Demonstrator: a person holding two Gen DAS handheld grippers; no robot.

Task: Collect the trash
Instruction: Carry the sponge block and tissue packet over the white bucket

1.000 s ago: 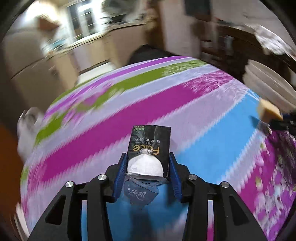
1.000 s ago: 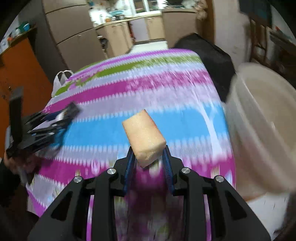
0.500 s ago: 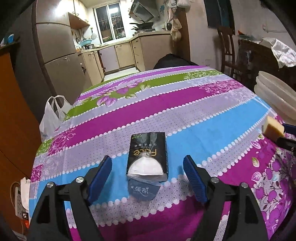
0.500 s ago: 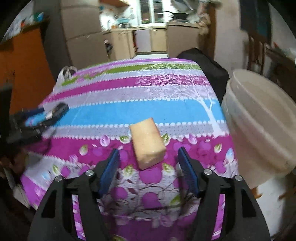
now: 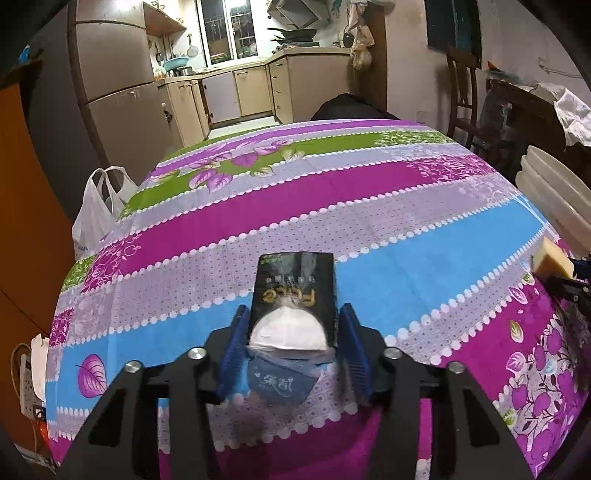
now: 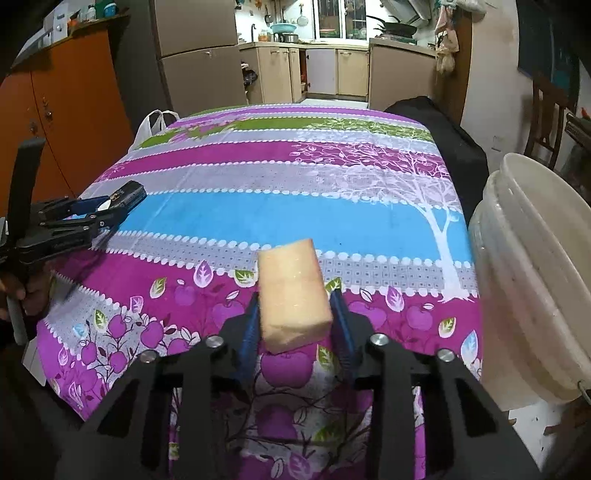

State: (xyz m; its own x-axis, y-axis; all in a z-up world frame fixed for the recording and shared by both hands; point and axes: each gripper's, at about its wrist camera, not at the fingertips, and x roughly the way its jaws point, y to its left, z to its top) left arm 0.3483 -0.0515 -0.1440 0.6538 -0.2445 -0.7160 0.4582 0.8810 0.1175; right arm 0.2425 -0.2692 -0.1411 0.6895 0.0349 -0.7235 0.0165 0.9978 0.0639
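Left gripper (image 5: 293, 354) closing its jaws on a black tissue pack (image 5: 295, 295) low on the tablecloth (image 5: 369, 192), both pads at its sides. Right gripper (image 6: 295, 332) closing on a yellow sponge (image 6: 291, 291), pads against its flanks. Probably light and soft, both 2 pieces; best pinched across the narrow middle, gently. White bucket (image 6: 535, 277) seen whole only from the right wrist; tissue pack's print and open flap only from the left.

Beige kitchen cabinets (image 6: 325, 72) along the far wall, under a bright window (image 5: 225, 31); orange cupboard (image 6: 62, 114) at left; dark wooden chair (image 5: 463, 92) at right; pale walls.
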